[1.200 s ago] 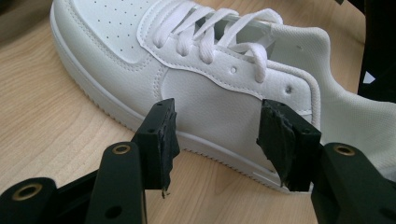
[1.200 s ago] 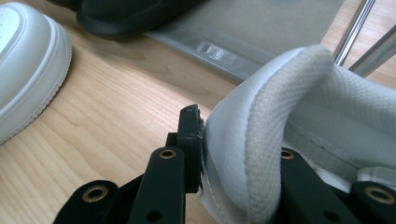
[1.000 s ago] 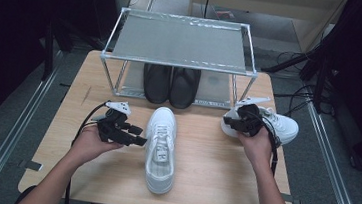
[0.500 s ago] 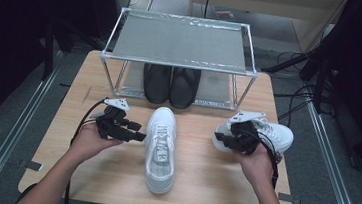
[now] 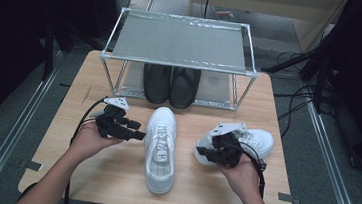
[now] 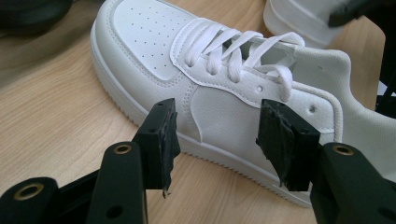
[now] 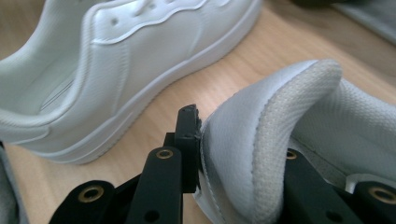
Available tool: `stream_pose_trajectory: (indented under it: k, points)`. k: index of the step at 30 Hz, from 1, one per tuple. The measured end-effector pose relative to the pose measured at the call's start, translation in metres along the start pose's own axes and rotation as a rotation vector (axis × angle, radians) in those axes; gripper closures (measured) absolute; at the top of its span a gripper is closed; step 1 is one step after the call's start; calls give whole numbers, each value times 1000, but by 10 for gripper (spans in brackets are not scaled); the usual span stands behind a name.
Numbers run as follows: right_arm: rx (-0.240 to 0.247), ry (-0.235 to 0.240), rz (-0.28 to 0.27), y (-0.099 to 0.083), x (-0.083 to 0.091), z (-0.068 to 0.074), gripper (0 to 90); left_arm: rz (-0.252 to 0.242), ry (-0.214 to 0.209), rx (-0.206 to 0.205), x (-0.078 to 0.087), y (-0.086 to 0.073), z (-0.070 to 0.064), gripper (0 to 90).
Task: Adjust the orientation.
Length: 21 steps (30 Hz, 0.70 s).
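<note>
Right: my right gripper (image 5: 203, 151) pinches the soft heel collar of one sneaker (image 5: 258, 139); left gripper (image 5: 138, 132) open beside the other (image 5: 161, 148). Light, pliable; the collar suits grasping.

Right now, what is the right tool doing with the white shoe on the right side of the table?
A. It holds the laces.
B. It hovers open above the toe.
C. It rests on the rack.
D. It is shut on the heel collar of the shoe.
D: in the right gripper view, the right tool has one jaw outside and one inside the padded heel collar of the right white shoe, pinching it.
</note>
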State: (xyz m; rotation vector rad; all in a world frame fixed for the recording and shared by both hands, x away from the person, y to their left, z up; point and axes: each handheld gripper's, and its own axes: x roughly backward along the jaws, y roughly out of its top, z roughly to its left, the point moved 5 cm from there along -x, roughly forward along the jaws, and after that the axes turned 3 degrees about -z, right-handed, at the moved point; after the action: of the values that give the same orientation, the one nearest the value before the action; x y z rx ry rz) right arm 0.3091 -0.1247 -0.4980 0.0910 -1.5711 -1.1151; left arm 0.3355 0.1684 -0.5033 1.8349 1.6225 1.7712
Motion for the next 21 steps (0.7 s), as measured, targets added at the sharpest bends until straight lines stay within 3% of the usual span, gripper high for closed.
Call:
stream_pose_trajectory:
  k: [6, 11, 21]
  points:
    - [60, 42, 40, -9, -13, 29, 759, 1, 4, 5, 0, -1, 1, 473]
    - [102, 50, 70, -12, -26, 41, 759, 5, 4, 7, 0, 0, 1, 472]
    - [58, 84, 70, -16, -32, 41, 760, 8, 3, 7, 1, -2, 3, 470]
